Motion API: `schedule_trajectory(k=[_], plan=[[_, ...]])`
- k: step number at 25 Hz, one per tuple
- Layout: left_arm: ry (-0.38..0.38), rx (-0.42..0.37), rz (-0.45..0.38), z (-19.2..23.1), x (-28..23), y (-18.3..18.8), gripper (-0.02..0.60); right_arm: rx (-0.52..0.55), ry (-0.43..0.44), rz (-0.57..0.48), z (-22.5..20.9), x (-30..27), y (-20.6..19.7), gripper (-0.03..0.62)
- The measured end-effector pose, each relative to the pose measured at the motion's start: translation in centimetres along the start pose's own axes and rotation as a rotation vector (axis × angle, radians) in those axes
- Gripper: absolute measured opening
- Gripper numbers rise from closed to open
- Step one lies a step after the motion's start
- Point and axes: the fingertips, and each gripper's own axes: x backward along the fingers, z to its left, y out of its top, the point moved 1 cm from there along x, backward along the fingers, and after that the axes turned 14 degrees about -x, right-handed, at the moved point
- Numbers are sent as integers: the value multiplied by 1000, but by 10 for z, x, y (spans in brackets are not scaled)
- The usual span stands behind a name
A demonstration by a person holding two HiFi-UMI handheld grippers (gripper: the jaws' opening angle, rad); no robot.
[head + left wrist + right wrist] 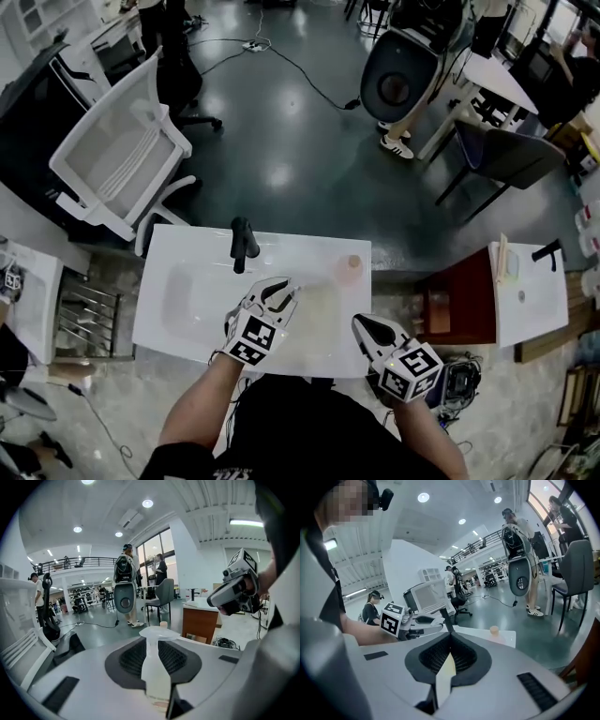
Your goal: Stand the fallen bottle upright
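Pinching bottle (156, 679) in left gripper (287, 292). Bottle's long axis runs along jaws toward far right, neck away, not yet upright. Right gripper (360, 324) pressed together, empty, near right.

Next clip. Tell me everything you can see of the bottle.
The bottle is translucent, pale plastic by its look, nearly lost against the white washbasin top. Its small peach cap is on. The left tool is clamped on its body, jaws running along its length, so the shoulder and cap stick out past the tips. It is not upright: it points toward the top's far right corner. Whether it touches the surface cannot be told.
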Motion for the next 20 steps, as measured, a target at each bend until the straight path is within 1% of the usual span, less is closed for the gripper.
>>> schedule_trajectory(k=[5, 8, 10, 16, 20], plan=[[55, 47, -28, 14, 14, -7, 94, 18, 27, 27, 15, -17, -2, 14], [97, 61, -28, 20, 18, -15, 98, 24, 32, 40, 20, -22, -4, 14], [120, 72, -24, 23, 20, -22, 114, 24, 32, 48, 22, -24, -6, 14], [135, 97, -13, 36, 20, -24, 118, 21, 31, 73, 22, -26, -16, 14], [124, 177, -22, 42, 16, -30, 121, 23, 34, 84, 23, -28, -20, 14]])
